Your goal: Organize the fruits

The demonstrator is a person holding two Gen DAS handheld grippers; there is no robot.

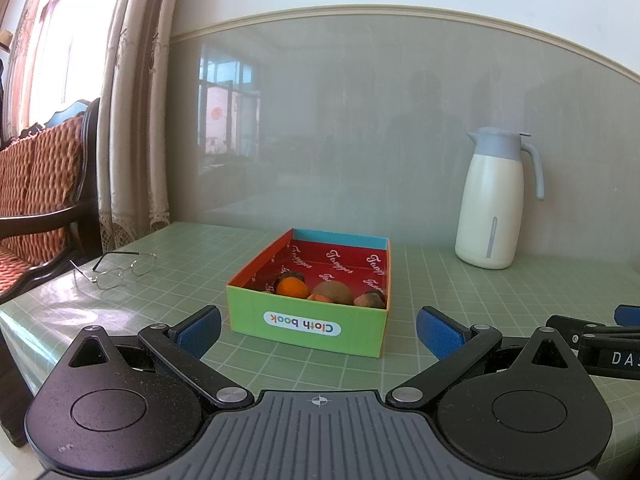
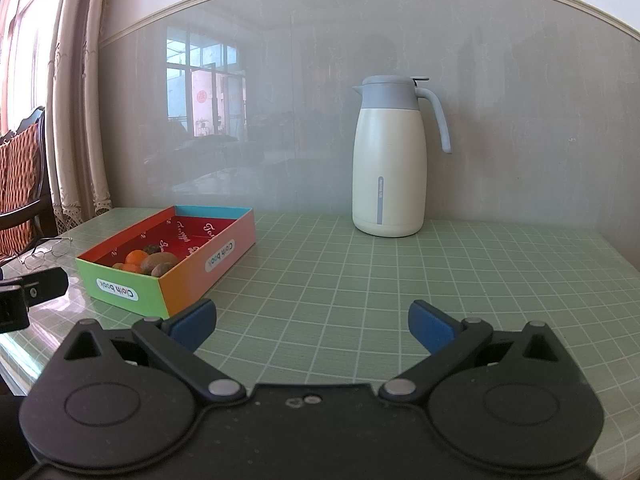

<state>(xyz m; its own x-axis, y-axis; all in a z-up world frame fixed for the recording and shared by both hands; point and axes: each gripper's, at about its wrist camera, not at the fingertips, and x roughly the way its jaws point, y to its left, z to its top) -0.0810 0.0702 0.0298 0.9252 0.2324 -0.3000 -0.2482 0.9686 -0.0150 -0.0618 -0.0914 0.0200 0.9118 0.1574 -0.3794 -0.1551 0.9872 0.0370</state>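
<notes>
A shallow cardboard box [image 1: 306, 322] with a green front marked "Cloth book" and a red lining stands on the green grid mat. Inside, near its front wall, lie an orange [image 1: 293, 287], a brown kiwi [image 1: 332, 291] and other small brownish fruits [image 1: 370, 300]. My left gripper [image 1: 318, 330] hovers open just in front of the box with nothing between its blue pads. In the right wrist view the same box [image 2: 188, 268] sits to the left, its orange [image 2: 135, 257] showing. My right gripper [image 2: 312, 326] is open and empty over bare mat, right of the box.
A cream thermos jug [image 1: 494, 200] [image 2: 390, 160] with a grey lid stands at the back by the glossy wall. Wire-rimmed glasses [image 1: 116, 268] lie at the table's left edge. A cushioned wooden chair [image 1: 36, 208] and curtains are beyond that edge.
</notes>
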